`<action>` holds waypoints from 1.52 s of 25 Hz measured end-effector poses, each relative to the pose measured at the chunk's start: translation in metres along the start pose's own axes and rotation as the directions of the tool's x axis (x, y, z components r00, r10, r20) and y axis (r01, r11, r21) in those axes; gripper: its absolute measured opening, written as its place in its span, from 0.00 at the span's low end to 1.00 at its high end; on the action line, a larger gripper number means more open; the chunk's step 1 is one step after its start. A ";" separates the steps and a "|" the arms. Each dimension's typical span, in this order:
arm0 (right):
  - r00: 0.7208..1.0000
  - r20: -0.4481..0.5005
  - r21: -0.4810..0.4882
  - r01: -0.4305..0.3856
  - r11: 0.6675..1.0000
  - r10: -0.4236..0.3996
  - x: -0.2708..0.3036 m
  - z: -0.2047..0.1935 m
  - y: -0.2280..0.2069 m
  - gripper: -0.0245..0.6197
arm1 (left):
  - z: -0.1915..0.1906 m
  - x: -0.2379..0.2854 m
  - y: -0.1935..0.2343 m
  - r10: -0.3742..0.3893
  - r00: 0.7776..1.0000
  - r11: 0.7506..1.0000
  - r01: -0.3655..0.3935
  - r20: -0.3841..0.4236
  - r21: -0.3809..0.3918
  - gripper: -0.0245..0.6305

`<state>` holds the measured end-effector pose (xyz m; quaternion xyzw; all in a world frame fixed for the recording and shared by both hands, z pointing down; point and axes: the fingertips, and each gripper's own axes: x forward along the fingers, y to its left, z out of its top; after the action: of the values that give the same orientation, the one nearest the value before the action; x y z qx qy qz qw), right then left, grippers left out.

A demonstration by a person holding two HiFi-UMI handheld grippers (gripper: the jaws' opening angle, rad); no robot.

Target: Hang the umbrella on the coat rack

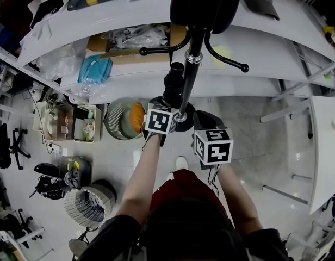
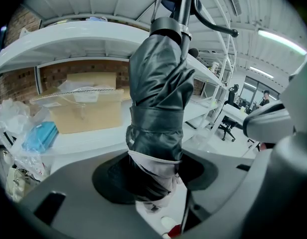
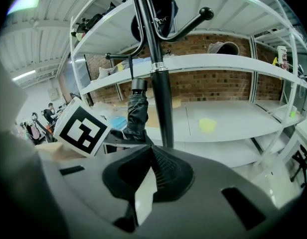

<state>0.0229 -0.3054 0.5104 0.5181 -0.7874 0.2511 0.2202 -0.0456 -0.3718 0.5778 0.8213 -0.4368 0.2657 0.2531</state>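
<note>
Glossy cloth umbrella [image 2: 158, 83], smooth metal coat rack pole [image 3: 161, 98]

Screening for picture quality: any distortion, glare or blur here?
Head view: fisheye bows the shelves, all sharp. Left gripper view: umbrella looms close, sheen on its fabric, corners dark. Right gripper view: pole sharp, lamp glare top left.

Black umbrella [image 2: 158, 98], black coat rack [image 3: 161, 93], white shelves [image 1: 276, 42].
</note>
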 end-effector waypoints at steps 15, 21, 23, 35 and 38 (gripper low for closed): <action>0.999 -0.033 0.003 0.003 1.000 -0.003 0.014 -0.005 -0.006 0.07 | 0.000 0.019 0.012 0.026 0.999 1.000 -0.026 -0.046 0.000 0.41; 0.999 -0.037 0.013 -0.003 1.000 0.004 0.014 -0.007 -0.005 0.07 | 0.001 0.019 0.018 0.039 0.998 0.999 -0.039 -0.041 -0.012 0.45; 0.999 -0.039 0.015 -0.004 1.000 0.005 0.014 -0.008 -0.004 0.07 | 0.002 0.017 0.021 0.042 0.998 0.999 -0.043 -0.039 -0.024 0.46; 0.999 -0.036 0.017 -0.007 1.000 0.008 0.013 -0.007 0.002 0.07 | 0.011 -0.016 0.030 0.063 0.997 0.997 -0.061 0.035 -0.048 0.43; 0.999 -0.031 0.019 -0.016 1.000 0.016 0.014 -0.007 0.007 0.07 | 0.011 -0.033 0.032 0.069 0.996 0.996 -0.065 0.062 -0.061 0.37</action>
<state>0.0116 -0.3086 0.5226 0.5099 -0.7856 0.2683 0.2254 -0.0864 -0.3755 0.5536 0.8065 -0.4796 0.2348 0.2538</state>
